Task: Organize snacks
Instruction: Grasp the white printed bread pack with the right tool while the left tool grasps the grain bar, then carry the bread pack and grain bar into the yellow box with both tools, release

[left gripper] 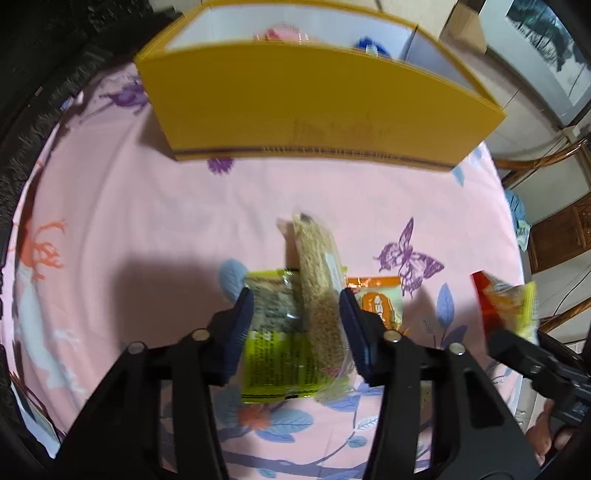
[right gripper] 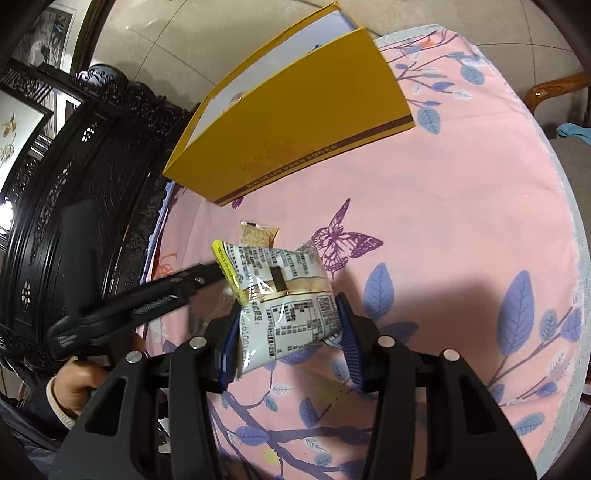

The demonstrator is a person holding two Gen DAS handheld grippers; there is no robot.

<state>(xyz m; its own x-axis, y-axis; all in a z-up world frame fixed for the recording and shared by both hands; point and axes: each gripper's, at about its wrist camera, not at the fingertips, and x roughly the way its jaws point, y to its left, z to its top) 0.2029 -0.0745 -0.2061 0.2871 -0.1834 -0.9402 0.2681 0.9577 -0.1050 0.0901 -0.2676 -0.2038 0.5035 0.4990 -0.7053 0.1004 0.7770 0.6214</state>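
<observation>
Pointing steeply down at the pink flowered tablecloth (left gripper: 147,221), my left gripper (left gripper: 297,317) has its blue pads against two snacks lying side by side: a green packet (left gripper: 277,350) and a brown bar in clear wrap (left gripper: 319,288). A small orange packet (left gripper: 380,299) lies just past the right finger. My right gripper (right gripper: 288,321) is shut on a packet with a printed white back and a yellow edge (right gripper: 284,291), held above the cloth; in the left wrist view the same packet (left gripper: 506,306) looks red and yellow. The open yellow box (left gripper: 314,103) (right gripper: 295,122) stands behind.
Inside the box lie a pink item (left gripper: 284,35) and a blue item (left gripper: 369,46). Dark carved furniture (right gripper: 92,166) borders the table's left side. A wooden chair (right gripper: 554,88) stands past the rounded right edge. A hand (right gripper: 77,384) holds the left gripper's handle.
</observation>
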